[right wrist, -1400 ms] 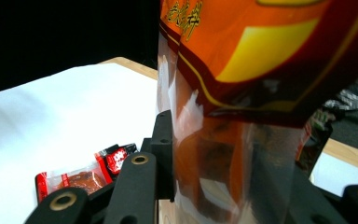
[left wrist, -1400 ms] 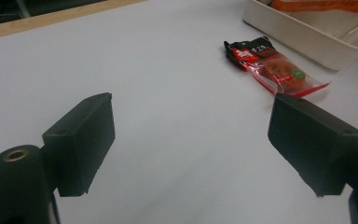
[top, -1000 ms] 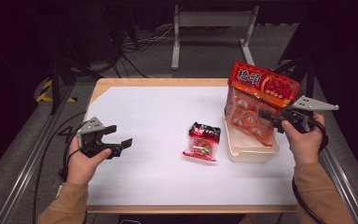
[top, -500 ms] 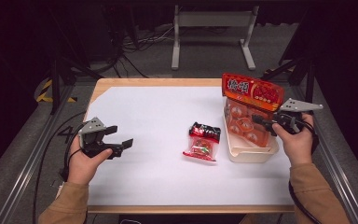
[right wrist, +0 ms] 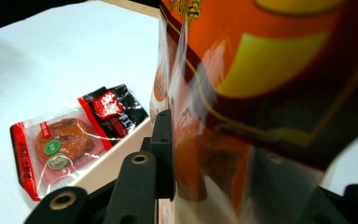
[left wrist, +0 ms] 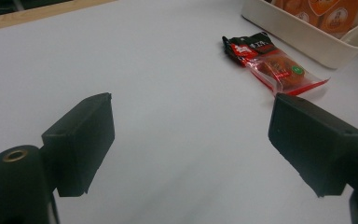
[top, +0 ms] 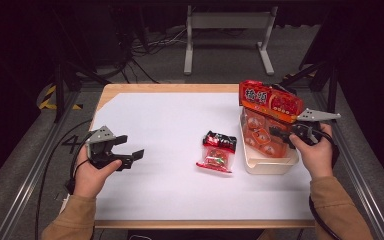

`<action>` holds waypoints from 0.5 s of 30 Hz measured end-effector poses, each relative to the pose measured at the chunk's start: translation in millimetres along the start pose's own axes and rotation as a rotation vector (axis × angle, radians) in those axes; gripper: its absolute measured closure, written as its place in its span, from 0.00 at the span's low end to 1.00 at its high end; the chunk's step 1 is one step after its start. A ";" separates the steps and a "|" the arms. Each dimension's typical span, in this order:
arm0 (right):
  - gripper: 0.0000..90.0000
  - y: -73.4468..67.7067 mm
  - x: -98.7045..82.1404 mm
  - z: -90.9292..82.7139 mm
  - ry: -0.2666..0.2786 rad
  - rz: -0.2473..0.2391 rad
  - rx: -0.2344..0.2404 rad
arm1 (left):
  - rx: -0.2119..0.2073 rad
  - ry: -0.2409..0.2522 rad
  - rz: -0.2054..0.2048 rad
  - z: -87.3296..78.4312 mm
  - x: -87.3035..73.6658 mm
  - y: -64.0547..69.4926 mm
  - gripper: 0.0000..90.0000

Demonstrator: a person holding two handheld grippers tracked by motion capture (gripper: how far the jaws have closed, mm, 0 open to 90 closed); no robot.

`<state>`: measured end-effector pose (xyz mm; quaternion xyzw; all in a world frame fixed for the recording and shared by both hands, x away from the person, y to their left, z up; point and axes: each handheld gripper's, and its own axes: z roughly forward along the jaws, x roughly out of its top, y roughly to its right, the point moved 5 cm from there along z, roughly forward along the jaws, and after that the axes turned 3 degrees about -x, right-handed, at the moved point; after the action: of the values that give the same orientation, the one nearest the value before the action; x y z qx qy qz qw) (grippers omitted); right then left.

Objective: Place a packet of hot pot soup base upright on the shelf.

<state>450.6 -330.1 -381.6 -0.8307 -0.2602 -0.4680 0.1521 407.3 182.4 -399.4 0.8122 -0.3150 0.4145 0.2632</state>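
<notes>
Red snack packs (top: 267, 107) (top: 217, 151): two; tray (top: 270, 165): one.

Dark room — grey floor (top: 25, 165), metal stand (top: 227, 37) behind.

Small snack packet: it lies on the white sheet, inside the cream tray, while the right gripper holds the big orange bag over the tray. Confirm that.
Not quite. The small snack packet lies on the white sheet beside the cream tray, not inside it, as the high view shows. The rest stands: the right gripper holds the big orange bag over the tray.
</notes>
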 end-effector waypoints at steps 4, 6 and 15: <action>0.78 3.6 -5.1 -0.8 0.007 0.020 -0.006 | 0.000 -0.005 -0.004 0.9 -0.9 -0.2 0.17; 0.78 4.6 -7.1 -1.2 0.014 0.026 -0.007 | -0.001 -0.004 -0.005 1.4 -0.9 0.0 0.17; 0.75 9.6 -13.9 -4.2 0.030 0.056 -0.019 | -0.003 -0.005 -0.010 1.1 -1.5 -0.3 0.17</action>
<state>447.3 -344.1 -391.4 -0.8320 -0.2297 -0.4786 0.1611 407.4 182.3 -401.3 0.8144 -0.3122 0.4106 0.2659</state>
